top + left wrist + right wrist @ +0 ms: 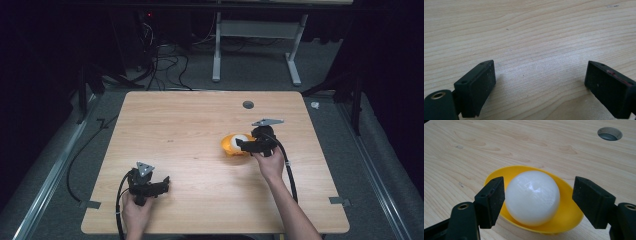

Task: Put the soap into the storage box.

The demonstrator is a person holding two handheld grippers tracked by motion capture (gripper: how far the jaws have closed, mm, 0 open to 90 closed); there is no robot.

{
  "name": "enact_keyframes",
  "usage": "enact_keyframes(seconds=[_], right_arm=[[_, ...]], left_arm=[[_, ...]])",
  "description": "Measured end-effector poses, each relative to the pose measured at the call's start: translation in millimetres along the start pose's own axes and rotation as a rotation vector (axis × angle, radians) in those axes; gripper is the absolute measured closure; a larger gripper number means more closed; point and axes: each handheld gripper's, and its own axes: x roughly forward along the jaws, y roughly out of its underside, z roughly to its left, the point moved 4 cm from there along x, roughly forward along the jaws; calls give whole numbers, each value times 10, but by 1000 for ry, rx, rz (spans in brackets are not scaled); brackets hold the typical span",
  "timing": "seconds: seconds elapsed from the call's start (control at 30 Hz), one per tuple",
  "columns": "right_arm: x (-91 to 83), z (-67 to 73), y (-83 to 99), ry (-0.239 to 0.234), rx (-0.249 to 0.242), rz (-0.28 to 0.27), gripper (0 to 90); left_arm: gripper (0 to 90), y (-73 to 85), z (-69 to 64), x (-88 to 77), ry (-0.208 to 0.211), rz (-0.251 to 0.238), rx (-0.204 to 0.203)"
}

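Note:
A white ball (532, 197) rests in a shallow yellow bowl (569, 215) on the wooden table (190, 130). In the high view the bowl (229, 145) sits right of the table's centre with the ball (241, 140) in it. My right gripper (537, 201) stands open, its jaws on either side of the ball with a gap on the right; from above the right gripper (241, 145) reaches over the bowl from the right. My left gripper (540, 86) is open over bare wood, and in the high view the left gripper (166, 182) is near the front left.
A round cable hole (248, 104) lies in the table behind the bowl, also seen as the hole (609, 133) in the right gripper view. Cables trail from both grippers toward the front edge. Beyond the table stand a white metal frame (255, 30) and floor cables.

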Motion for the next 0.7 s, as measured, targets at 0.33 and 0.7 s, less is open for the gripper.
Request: enact_keyframes(seconds=[0.33, 0.7], right_arm=[[-103, -52, 52, 13, -6, -20, 273], [-207, -107, 90, 23, 1, -34, 273]], left_arm=[[102, 0, 0, 0, 0, 0, 0], [102, 0, 0, 0, 0, 0, 0]])
